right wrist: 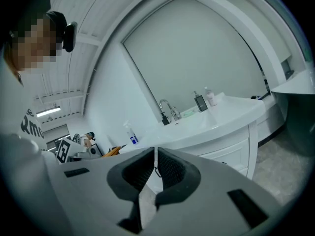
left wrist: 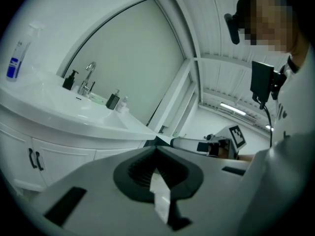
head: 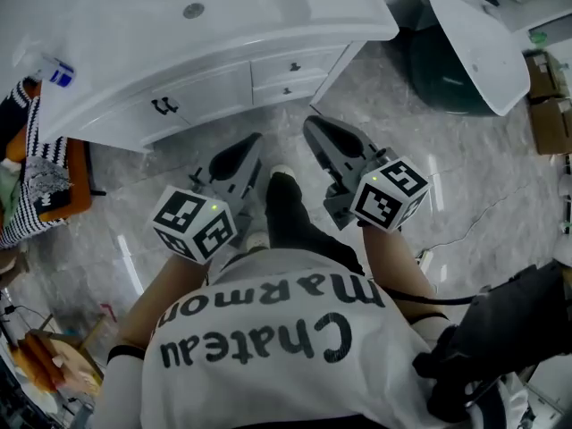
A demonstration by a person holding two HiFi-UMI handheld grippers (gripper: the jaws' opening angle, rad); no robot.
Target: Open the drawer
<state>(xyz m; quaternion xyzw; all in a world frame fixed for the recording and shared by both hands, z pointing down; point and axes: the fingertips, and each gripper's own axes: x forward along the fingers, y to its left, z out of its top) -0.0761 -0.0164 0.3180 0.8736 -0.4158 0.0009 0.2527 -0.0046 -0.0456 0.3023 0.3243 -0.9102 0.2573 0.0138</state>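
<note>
1. Nearest, seen from above: the person's white shirt with dark lettering and two forearms reaching forward. Each hand carries a gripper with a square-marker cube.
2. The left gripper (head: 253,139) has its jaws pressed together at the tips, with nothing between them. The right gripper (head: 311,123) is closed too. Its own view shows only a hairline slit between the jaws, and it carries nothing.
3. Between the two grippers, a dark shoe (head: 284,199) stands on the pale marble floor (head: 393,105).
4. Beyond the tips, across a strip of floor, stands the white vanity (head: 116,119). Its right-hand section holds two closed drawers, one above the other: the upper drawer (head: 295,64) and the lower drawer (head: 288,88). Each has a small dark knob at its middle.
5. The relation that matters: both drawers lie straight ahead of the grippers, roughly on the line between them. The right gripper's tip is nearer and points almost directly at the knobs. The left gripper sits further back and angles in from the left.
6. Each drawer front is a wide, low panel. Its long axis runs side to side along the vanity, slightly slanted in the head view. The fronts face the person, so a drawer would likely slide out toward the feet — the shoe stands in that path.
7. Left of the drawers are cabinet doors with dark handles (head: 164,105).
8. Farthest: the white counter (head: 107,34) with a sink drain (head: 194,10) — and a spray bottle (head: 55,71) at its left edge.
</note>
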